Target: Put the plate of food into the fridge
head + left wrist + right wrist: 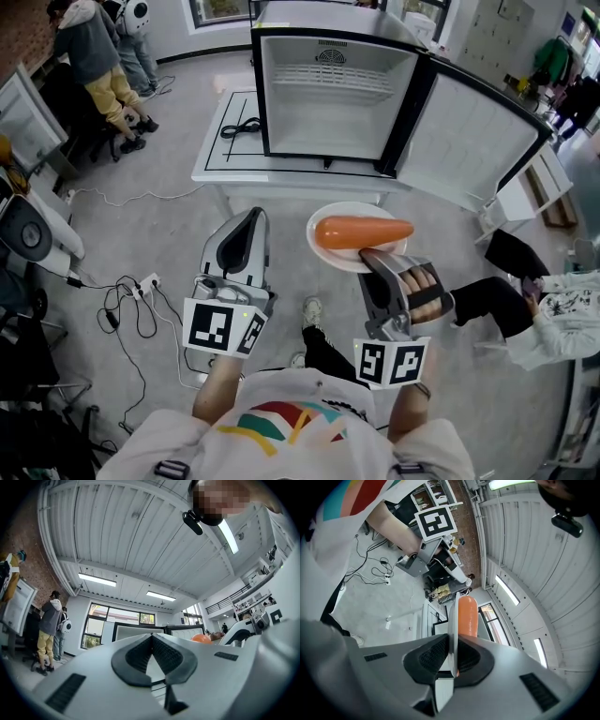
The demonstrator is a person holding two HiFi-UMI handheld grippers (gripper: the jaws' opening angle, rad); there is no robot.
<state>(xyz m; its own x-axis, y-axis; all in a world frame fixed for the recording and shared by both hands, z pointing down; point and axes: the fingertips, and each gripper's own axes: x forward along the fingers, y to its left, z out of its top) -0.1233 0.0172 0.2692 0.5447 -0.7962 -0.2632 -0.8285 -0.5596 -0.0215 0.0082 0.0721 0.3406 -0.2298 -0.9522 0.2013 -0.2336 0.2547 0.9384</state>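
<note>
A white plate (330,253) carries a big orange carrot (363,232). My right gripper (372,257) is shut on the plate's near rim and holds it in the air in front of the table. In the right gripper view the plate (452,630) stands edge-on between the pads, the carrot (468,616) beside it. The small fridge (333,94) stands on a low white table (234,164) with its door (469,136) swung open to the right; its inside has a wire shelf. My left gripper (242,246) hangs left of the plate, jaws together (152,637), nothing in them.
A black cable (242,126) lies on the table left of the fridge. Cables and a power strip (141,286) trail on the floor at left. People stand at the far left (103,66); a seated person's leg and sleeve (553,314) are at right.
</note>
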